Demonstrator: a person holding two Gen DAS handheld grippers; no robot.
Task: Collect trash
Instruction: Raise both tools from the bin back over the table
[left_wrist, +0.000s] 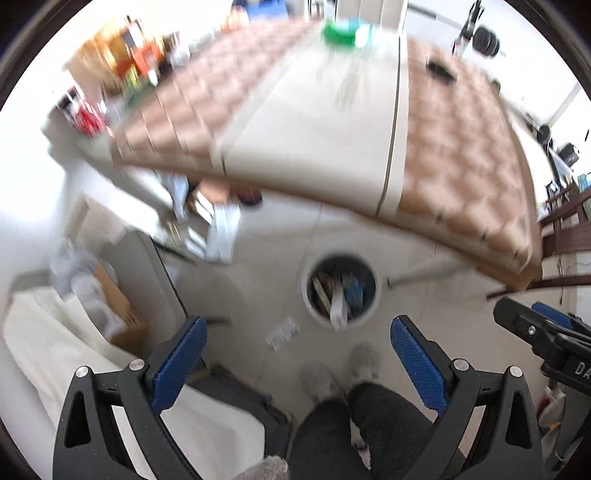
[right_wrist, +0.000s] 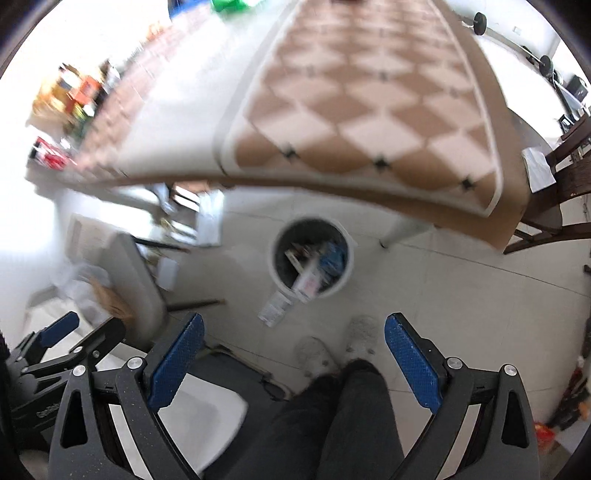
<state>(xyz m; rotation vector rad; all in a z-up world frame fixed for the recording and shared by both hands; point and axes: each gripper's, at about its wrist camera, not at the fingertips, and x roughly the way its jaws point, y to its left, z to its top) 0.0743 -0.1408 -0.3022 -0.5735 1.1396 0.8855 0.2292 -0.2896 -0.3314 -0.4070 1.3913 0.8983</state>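
**Both grippers wide, nothing held**

Left gripper (left_wrist: 297, 363) and right gripper (right_wrist: 293, 360): jaws spread wide, empty, touching nothing. Trash bin (right_wrist: 345, 275) on floor ahead, between the fingers, holding wrappers; one flat packet (right_wrist: 274, 307) lies just outside its rim. Print unreadable, blurred. Table edge (right_wrist: 332, 188) overhangs beyond bin; open floor right.

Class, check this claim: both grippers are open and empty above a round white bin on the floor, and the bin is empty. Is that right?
One part is wrong: the bin is not empty. It holds trash, including a white packet leaning over its near rim, clearest in the right wrist view. The rest stands: the left gripper and right gripper are both open and empty above the round white bin on the floor.
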